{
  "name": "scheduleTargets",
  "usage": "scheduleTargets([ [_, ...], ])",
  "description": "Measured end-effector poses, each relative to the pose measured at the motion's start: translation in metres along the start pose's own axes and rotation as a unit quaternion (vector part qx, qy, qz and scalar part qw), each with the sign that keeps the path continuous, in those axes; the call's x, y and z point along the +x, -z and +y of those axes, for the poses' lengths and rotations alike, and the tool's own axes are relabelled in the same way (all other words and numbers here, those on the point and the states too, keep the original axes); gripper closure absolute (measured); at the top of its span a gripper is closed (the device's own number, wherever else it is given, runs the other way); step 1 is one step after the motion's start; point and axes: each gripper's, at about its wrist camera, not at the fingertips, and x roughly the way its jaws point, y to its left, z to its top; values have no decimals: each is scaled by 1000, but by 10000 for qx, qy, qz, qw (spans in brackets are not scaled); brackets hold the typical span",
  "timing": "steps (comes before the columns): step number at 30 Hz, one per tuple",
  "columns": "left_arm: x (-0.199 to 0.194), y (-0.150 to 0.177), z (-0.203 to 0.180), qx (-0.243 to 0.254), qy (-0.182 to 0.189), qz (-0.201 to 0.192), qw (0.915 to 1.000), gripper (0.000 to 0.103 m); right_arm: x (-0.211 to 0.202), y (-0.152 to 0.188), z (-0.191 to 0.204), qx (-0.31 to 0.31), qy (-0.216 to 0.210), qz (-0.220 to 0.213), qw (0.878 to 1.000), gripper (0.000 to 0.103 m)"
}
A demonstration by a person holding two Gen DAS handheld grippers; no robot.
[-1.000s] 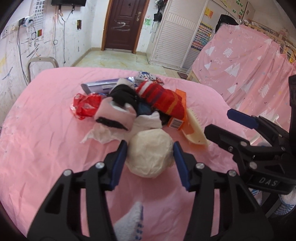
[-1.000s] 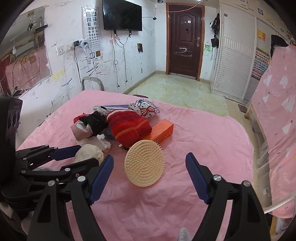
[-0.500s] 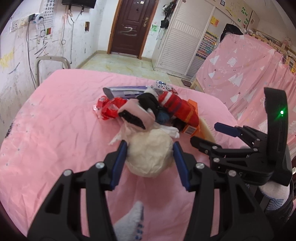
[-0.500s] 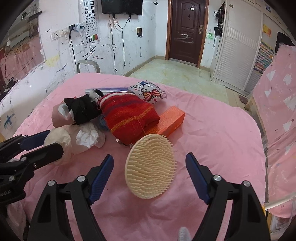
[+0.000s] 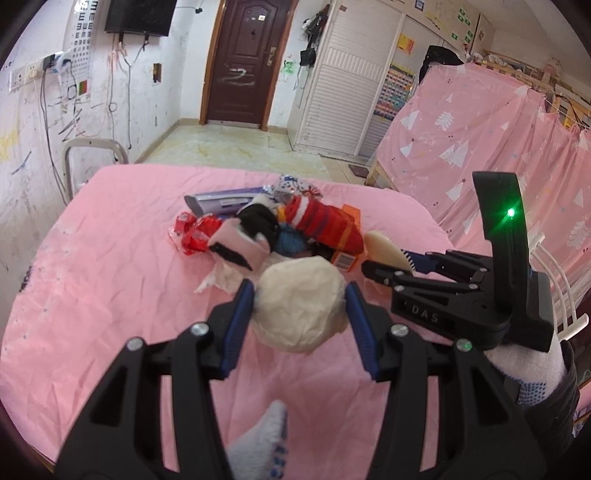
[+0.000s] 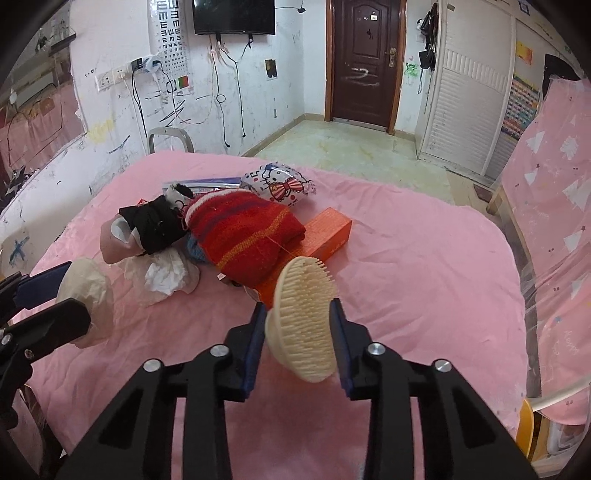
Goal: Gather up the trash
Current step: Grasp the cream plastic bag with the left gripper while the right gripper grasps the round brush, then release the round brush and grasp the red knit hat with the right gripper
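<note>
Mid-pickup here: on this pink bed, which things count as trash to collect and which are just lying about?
Likely trash:
- paper wad in the left tongs
- crumpled tissue
- red wrapper

Probably not trash:
- brush in the right tongs
- red knit hat
- orange box
- cartoon pouch

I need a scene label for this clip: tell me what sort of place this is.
Probably a lived-in bedroom or dorm room: a bed under a pink sheet, a louvred white wardrobe, a wall-mounted TV, and a curtained bunk frame beside the bed.
</note>
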Motion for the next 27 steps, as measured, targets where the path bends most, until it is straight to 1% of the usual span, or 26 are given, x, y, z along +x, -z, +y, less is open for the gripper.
scheduleTargets([
  [2,-1,-1,-4,34,-1,-10,10000,54,-6,1,-4,56,-13,-68,10000,81],
  [4,-1,-2,-8,73,-10,0,10000,54,-12,2,-8,123,-43,-142,9998,83],
  [9,-3,-2,-20,230,-27,-3,9997,54,-29,3,-15,203,-64,-344,9992,83],
  [18,-3,-4,-54,592,-16,4,9982,54,-66,12,-39,414,-53,-702,9967,83],
  [20,-3,-4,-61,666,-13,2,9978,54,-71,15,-43,438,-120,-718,9964,83],
  [27,6,-17,-84,833,138,-63,9964,54,-91,34,-53,357,-67,-735,9966,83],
])
